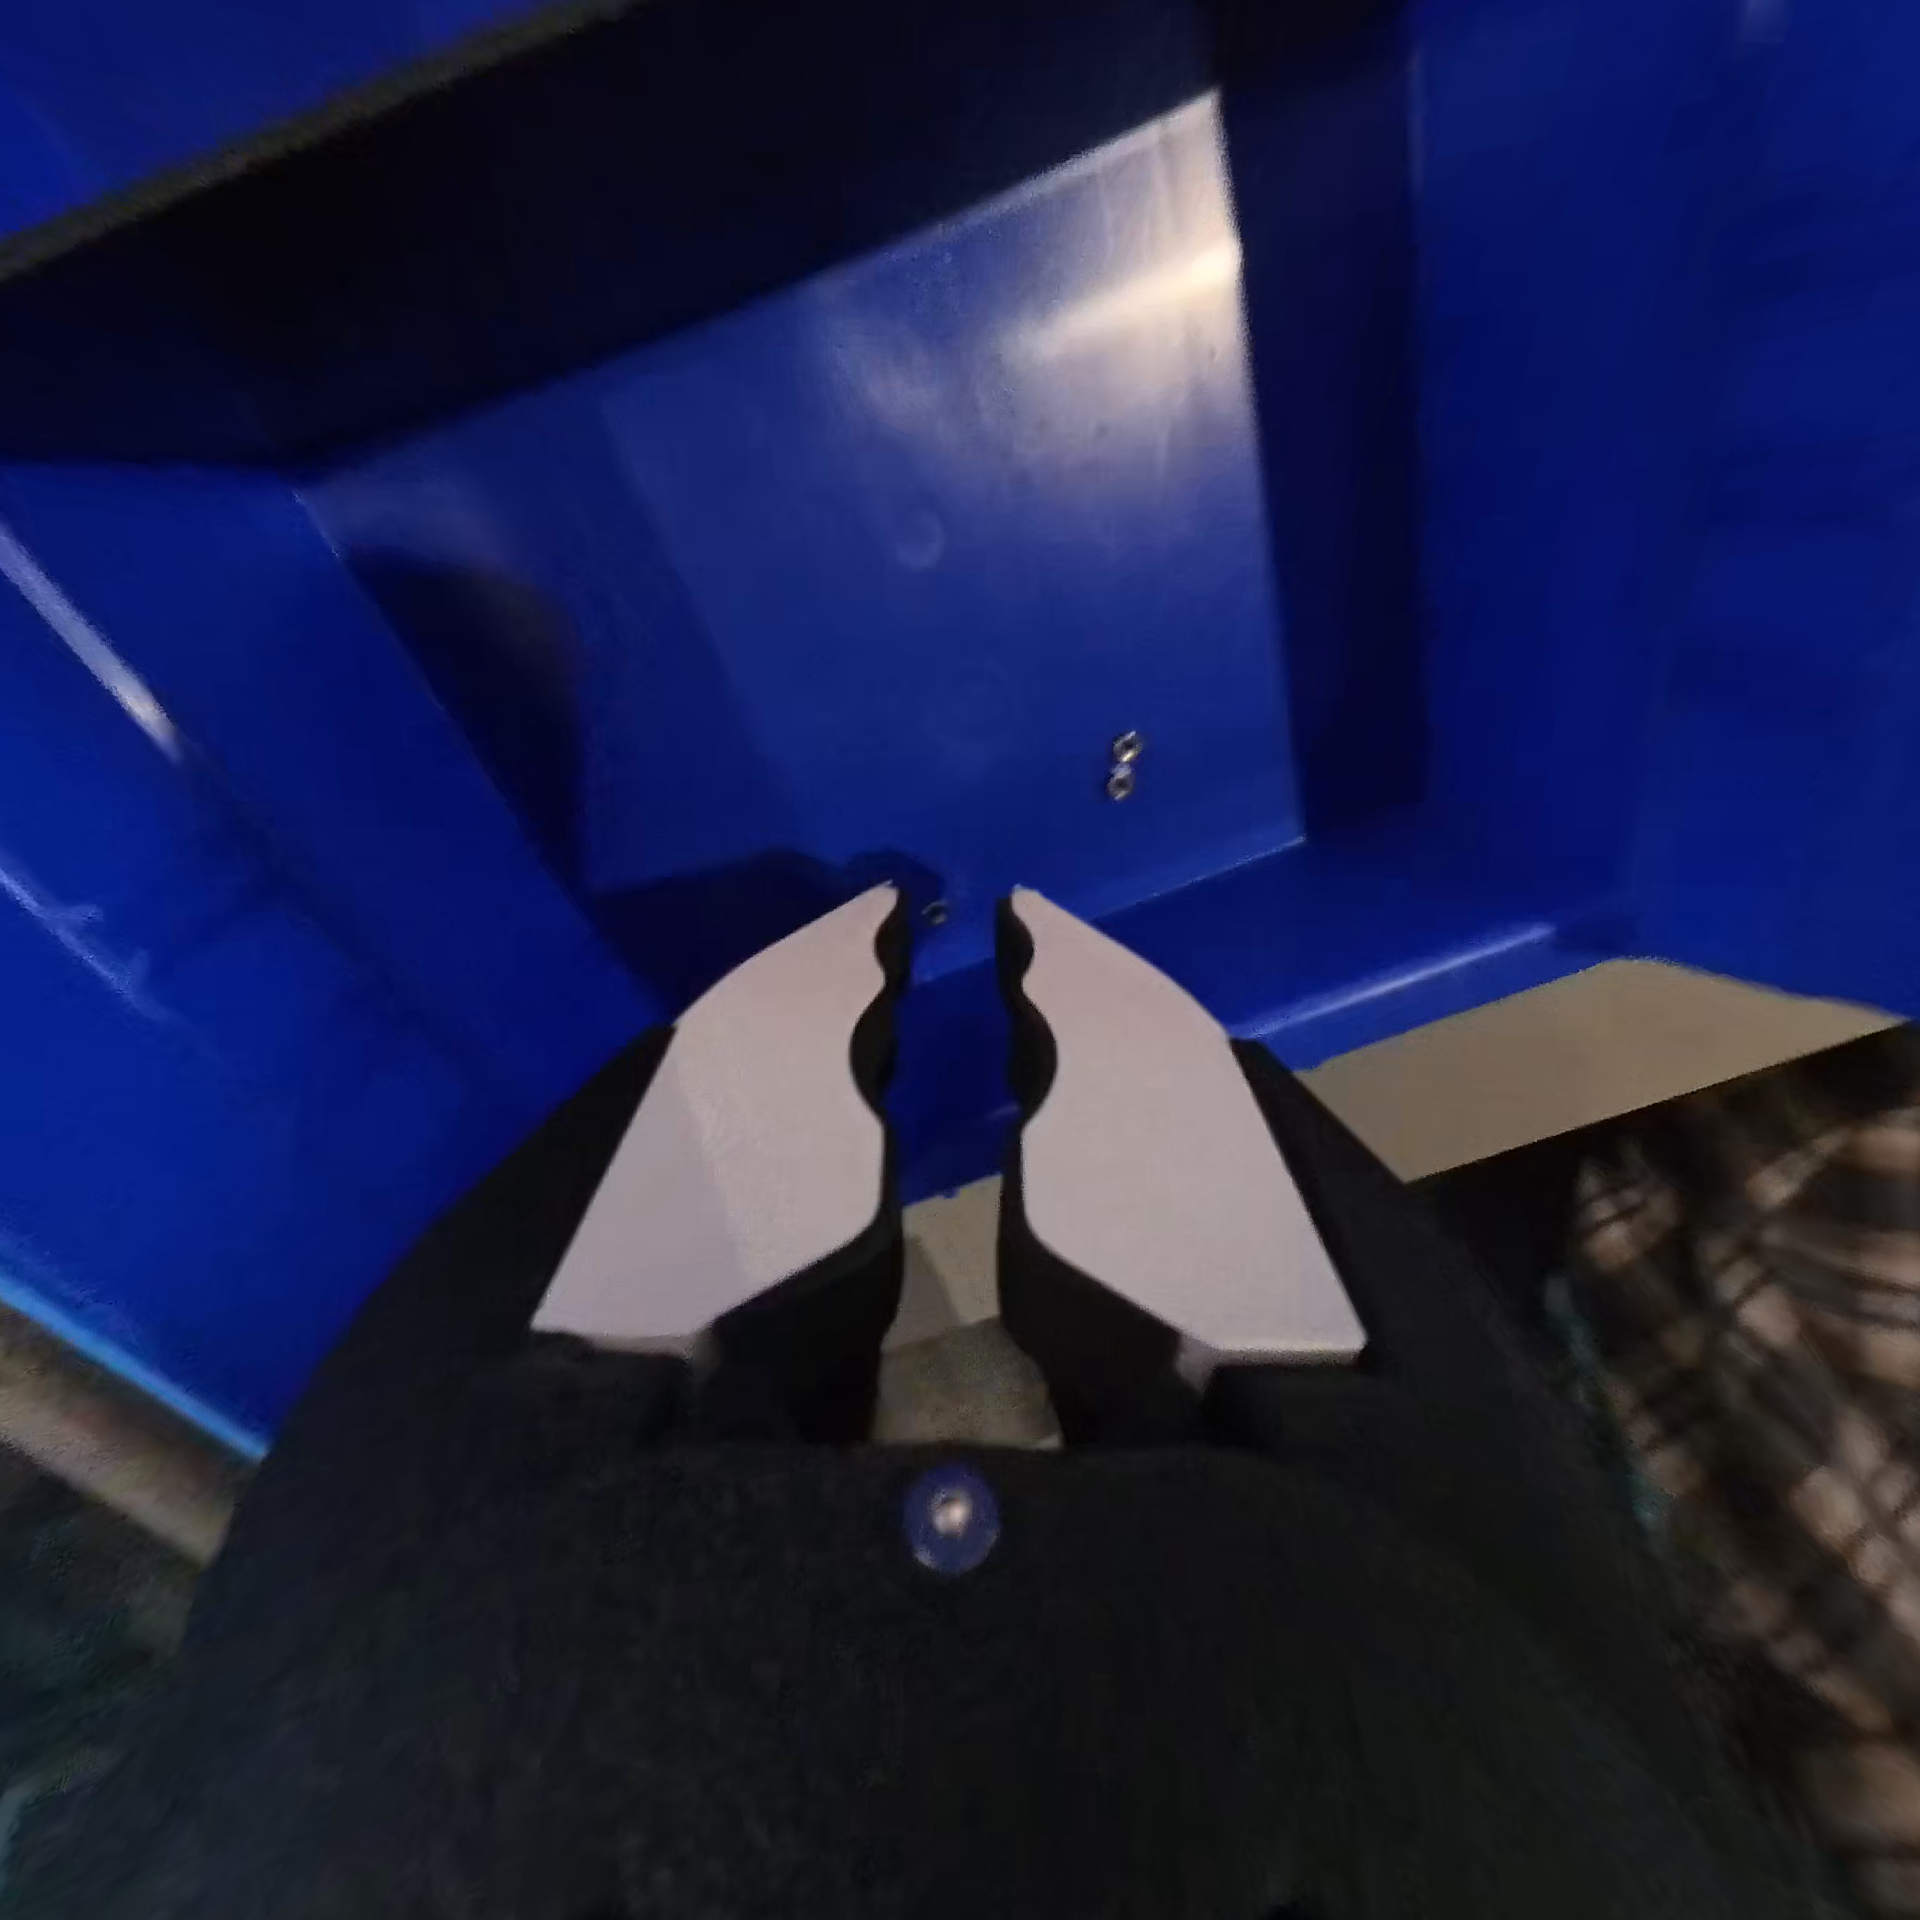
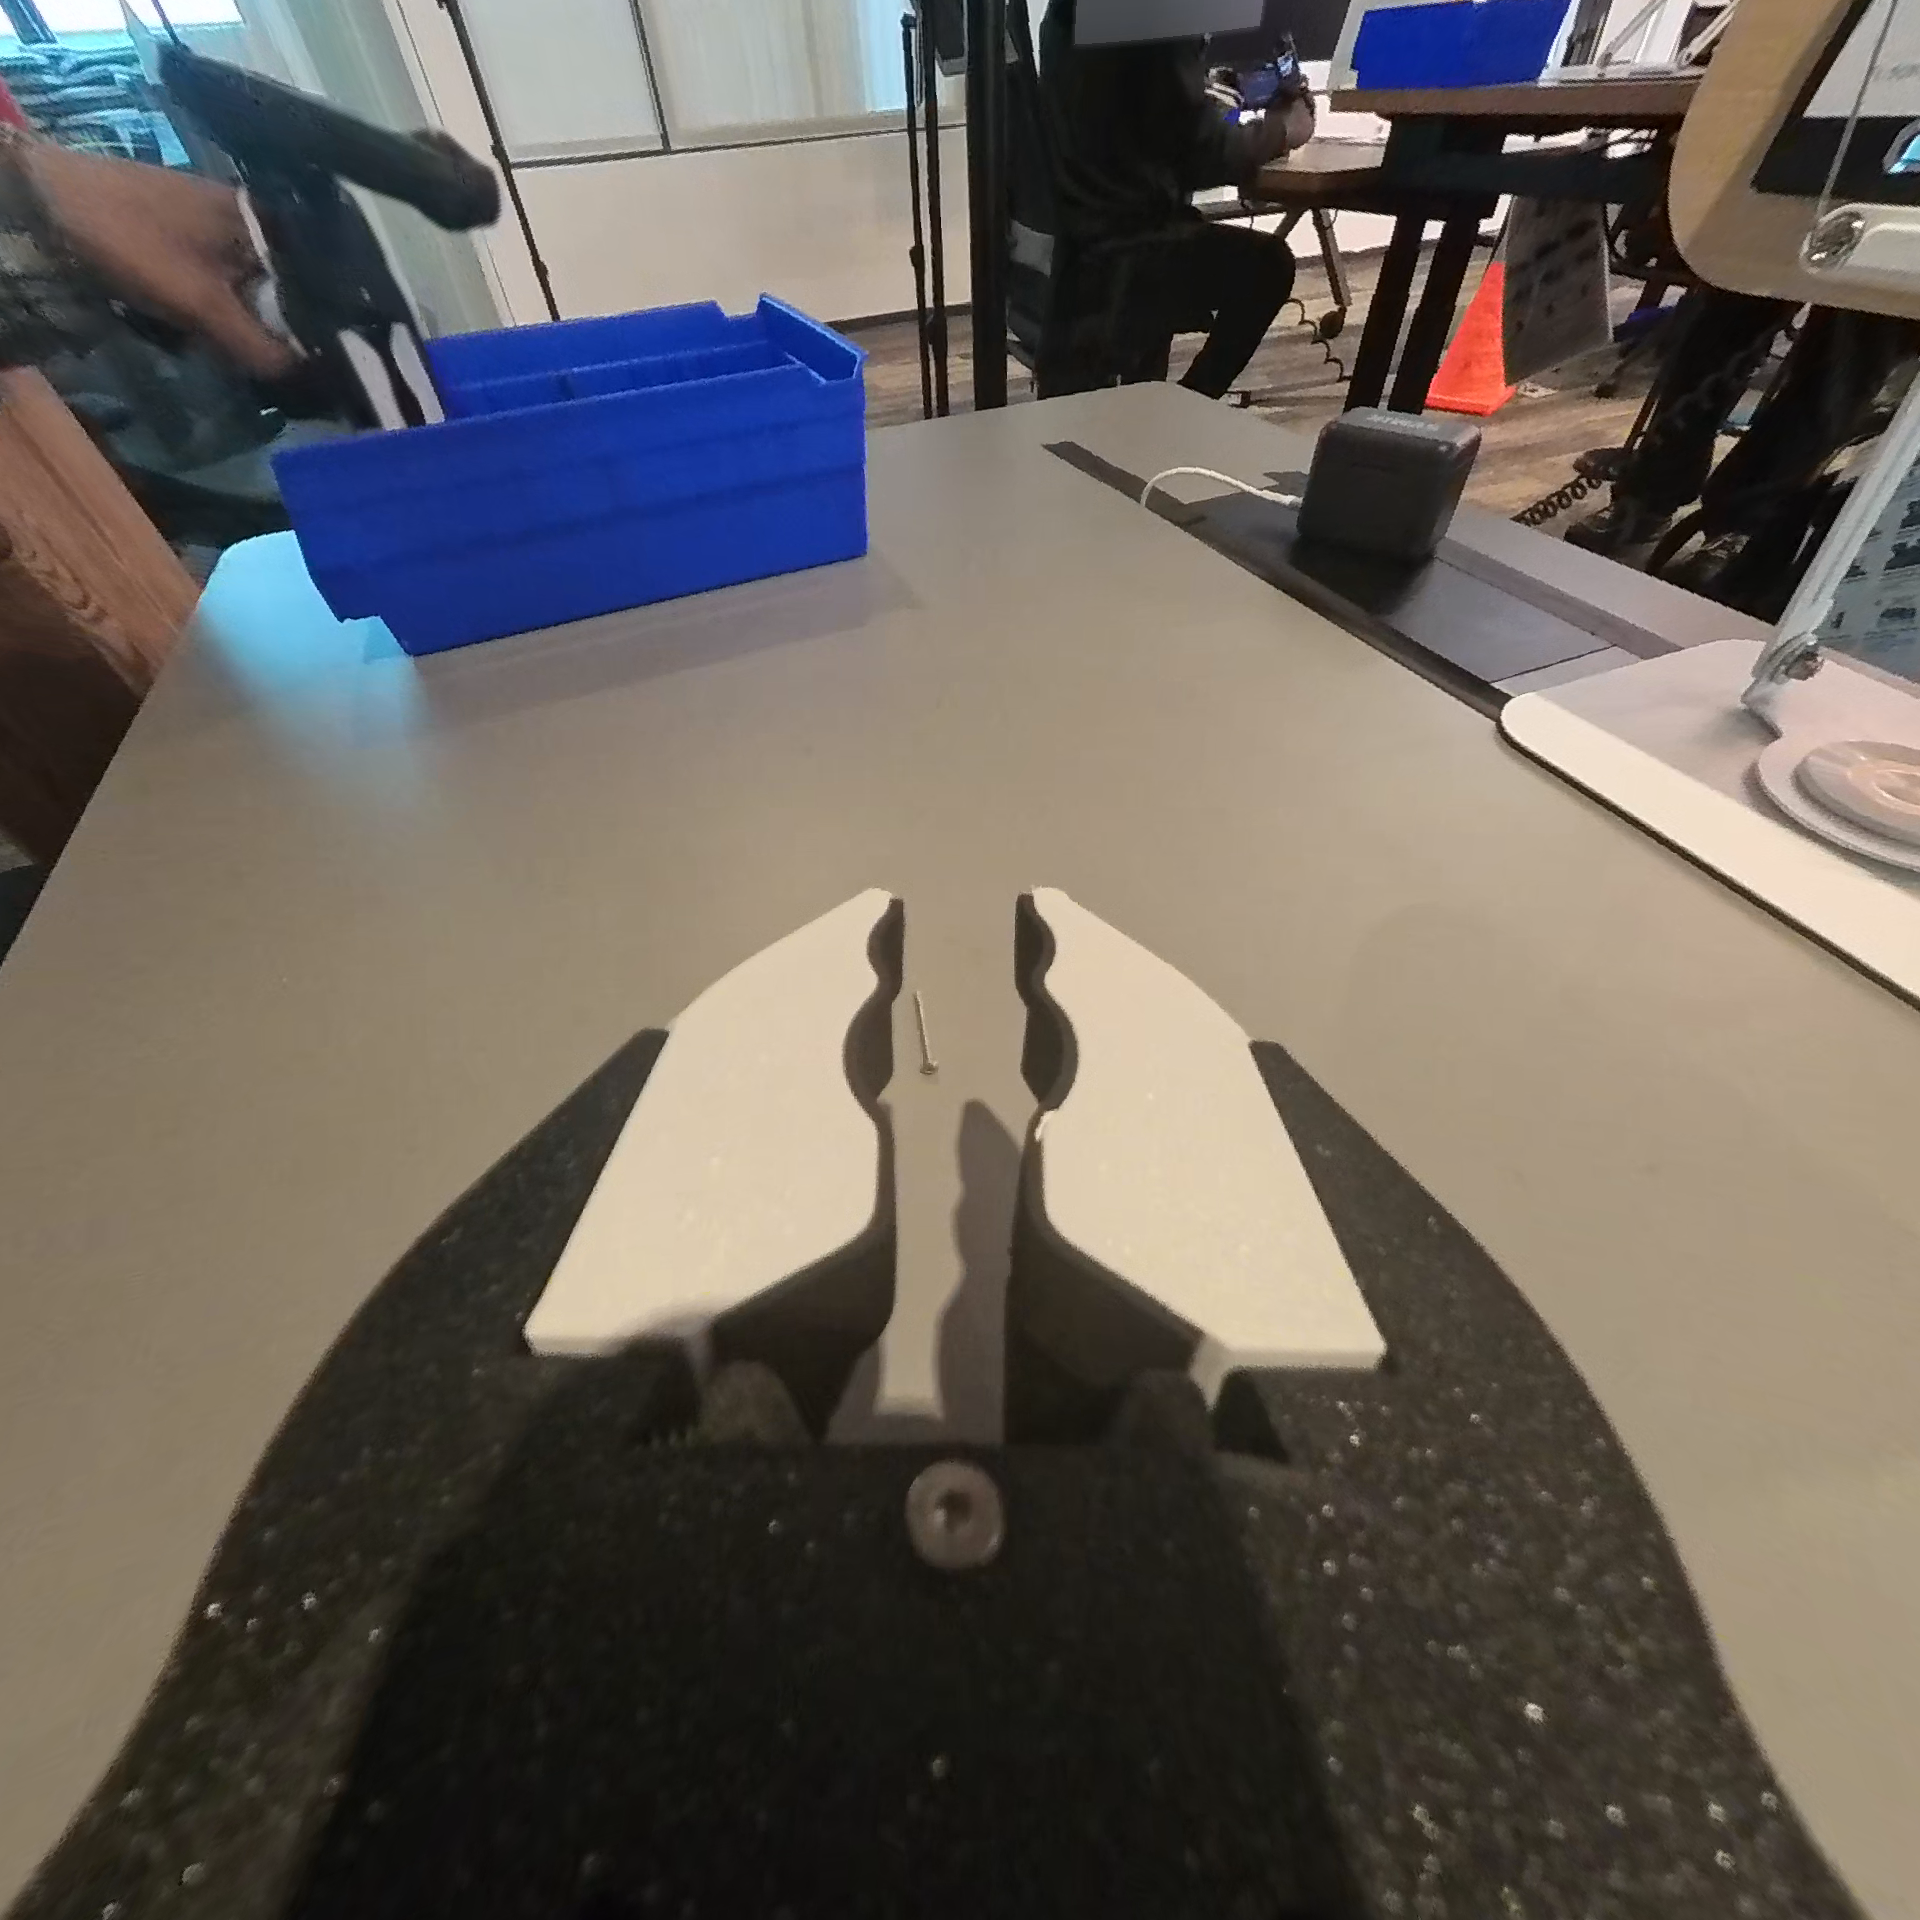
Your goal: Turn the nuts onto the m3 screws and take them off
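My left gripper [image 1: 954, 896] is open and reaches down into a blue bin [image 1: 1455, 520]. One small steel nut [image 1: 935, 912] lies on the bin floor just between its fingertips. Two more nuts [image 1: 1123, 765] lie side by side a little farther in, to the right. My right gripper [image 2: 964, 902] is open and empty, low over the grey table [image 2: 1143, 790]. A thin screw [image 2: 923, 1031] lies flat on the table between its fingers. In the right wrist view the left gripper [image 2: 390, 379] shows far left, dipping into the blue bin [image 2: 582, 509].
A dark small box [image 2: 1387, 488] with a white cable sits at the table's right. A white stand base [image 2: 1704, 769] lies at the right edge. A wooden cabinet [image 2: 62, 582] stands left of the table. A person sits at a desk beyond, near an orange cone [image 2: 1475, 343]. My right fingertips sit around 55 cm from my left ones.
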Action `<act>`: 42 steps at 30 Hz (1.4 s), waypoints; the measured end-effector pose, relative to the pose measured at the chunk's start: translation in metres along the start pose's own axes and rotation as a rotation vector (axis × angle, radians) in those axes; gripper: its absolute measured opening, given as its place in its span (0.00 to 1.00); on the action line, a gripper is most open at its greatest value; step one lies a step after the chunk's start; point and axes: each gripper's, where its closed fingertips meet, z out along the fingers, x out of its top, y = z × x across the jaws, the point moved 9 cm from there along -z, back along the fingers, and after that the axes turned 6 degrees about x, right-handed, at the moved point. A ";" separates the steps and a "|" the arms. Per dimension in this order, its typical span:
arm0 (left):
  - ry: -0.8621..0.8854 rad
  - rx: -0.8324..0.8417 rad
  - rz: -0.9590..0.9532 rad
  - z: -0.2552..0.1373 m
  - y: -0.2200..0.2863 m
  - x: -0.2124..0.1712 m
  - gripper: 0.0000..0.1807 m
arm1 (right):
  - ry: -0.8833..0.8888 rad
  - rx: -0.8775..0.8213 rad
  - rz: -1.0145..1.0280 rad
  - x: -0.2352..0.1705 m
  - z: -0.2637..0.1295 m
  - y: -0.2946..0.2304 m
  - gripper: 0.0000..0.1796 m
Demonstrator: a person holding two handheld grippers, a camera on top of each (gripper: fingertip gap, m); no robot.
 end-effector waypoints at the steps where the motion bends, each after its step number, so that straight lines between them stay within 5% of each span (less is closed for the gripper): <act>1: 0.026 -0.027 -0.046 -0.002 0.002 0.001 0.07 | 0.001 0.001 0.001 0.000 0.000 0.000 0.11; 11: -0.077 0.026 -0.206 0.006 0.002 -0.002 0.06 | 0.004 0.013 0.014 0.000 0.002 -0.002 0.11; 42: -0.236 0.041 -0.264 0.021 0.004 0.006 0.08 | 0.028 0.027 0.012 0.006 -0.003 -0.004 0.11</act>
